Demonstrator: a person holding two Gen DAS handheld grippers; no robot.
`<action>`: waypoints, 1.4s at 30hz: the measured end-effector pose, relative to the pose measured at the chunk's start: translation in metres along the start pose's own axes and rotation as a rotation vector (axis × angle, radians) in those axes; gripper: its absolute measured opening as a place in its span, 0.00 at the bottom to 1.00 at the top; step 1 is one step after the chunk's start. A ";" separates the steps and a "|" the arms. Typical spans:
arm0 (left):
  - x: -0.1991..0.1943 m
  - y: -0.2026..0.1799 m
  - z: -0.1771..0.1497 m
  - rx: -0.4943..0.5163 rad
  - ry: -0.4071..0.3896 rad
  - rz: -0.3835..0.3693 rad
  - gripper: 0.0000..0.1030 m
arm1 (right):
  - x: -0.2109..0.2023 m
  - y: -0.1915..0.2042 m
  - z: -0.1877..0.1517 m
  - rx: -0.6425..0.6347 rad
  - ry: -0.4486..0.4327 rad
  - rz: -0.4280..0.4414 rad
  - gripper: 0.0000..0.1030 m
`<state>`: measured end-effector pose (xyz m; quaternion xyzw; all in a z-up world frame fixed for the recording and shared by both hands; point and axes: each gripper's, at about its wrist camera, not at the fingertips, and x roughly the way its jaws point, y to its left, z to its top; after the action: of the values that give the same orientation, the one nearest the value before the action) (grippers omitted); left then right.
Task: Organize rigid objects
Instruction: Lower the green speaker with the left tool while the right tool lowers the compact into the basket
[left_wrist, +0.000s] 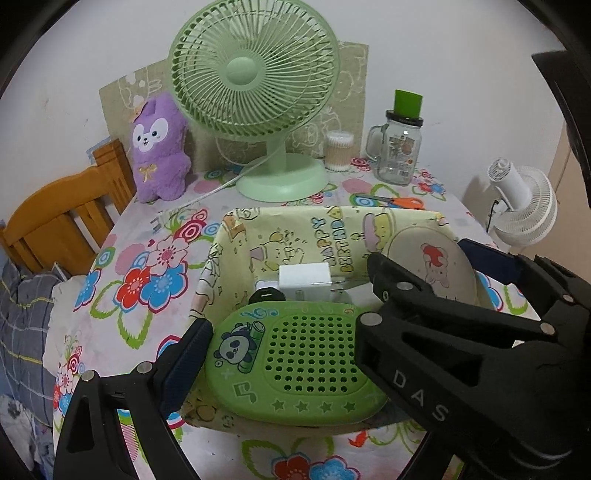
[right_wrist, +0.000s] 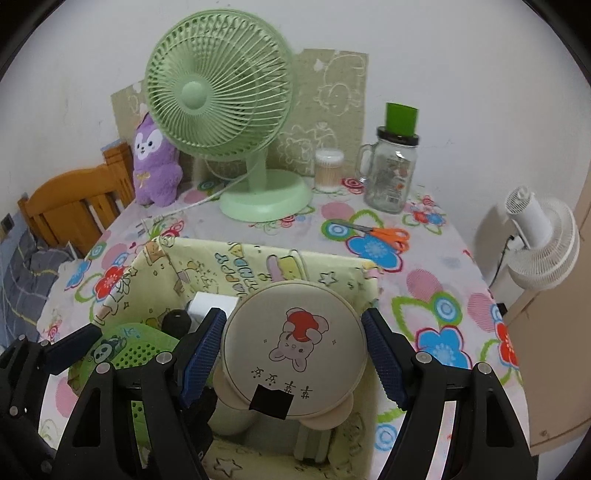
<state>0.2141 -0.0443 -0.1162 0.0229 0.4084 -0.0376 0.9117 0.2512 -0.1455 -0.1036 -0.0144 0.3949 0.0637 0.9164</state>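
Both our jaws stand open inside the yellow cartoon-print fabric box (right_wrist: 343, 275): the left gripper (left_wrist: 284, 343) straddles the green perforated panda case (left_wrist: 295, 358), the right gripper (right_wrist: 295, 347) the round beige bunny mirror (right_wrist: 295, 350). Crowded so, closing carelessly could tip the mirror or knock grippers together.

The yellow cartoon-printed fabric box (left_wrist: 332, 232) stands open on the table, and all the other things lie inside it. At the near left side of the box, a green perforated plastic piece with a panda picture (left_wrist: 295, 358) leans tilted against the near wall, and behind it, deeper in the box, a white charger cube (left_wrist: 304, 278) rests with a small black round object (left_wrist: 266, 295) just beside it on the left. At the right side of the box, a round beige mirror-like disc with a rabbit drawing (right_wrist: 295, 347) stands tilted, its printed face turned up and toward the near wall.
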 end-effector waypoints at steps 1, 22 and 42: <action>0.002 0.001 0.000 -0.001 0.004 -0.001 0.92 | 0.003 0.000 0.000 0.003 0.009 0.003 0.75; 0.012 -0.014 0.002 0.028 0.021 -0.026 0.92 | -0.029 -0.013 -0.008 -0.054 -0.061 -0.036 0.92; 0.039 -0.046 0.015 0.053 0.053 -0.091 0.93 | -0.023 -0.064 -0.018 0.081 -0.040 -0.056 0.92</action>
<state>0.2472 -0.0931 -0.1361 0.0296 0.4320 -0.0891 0.8970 0.2311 -0.2131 -0.1005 0.0128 0.3783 0.0223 0.9253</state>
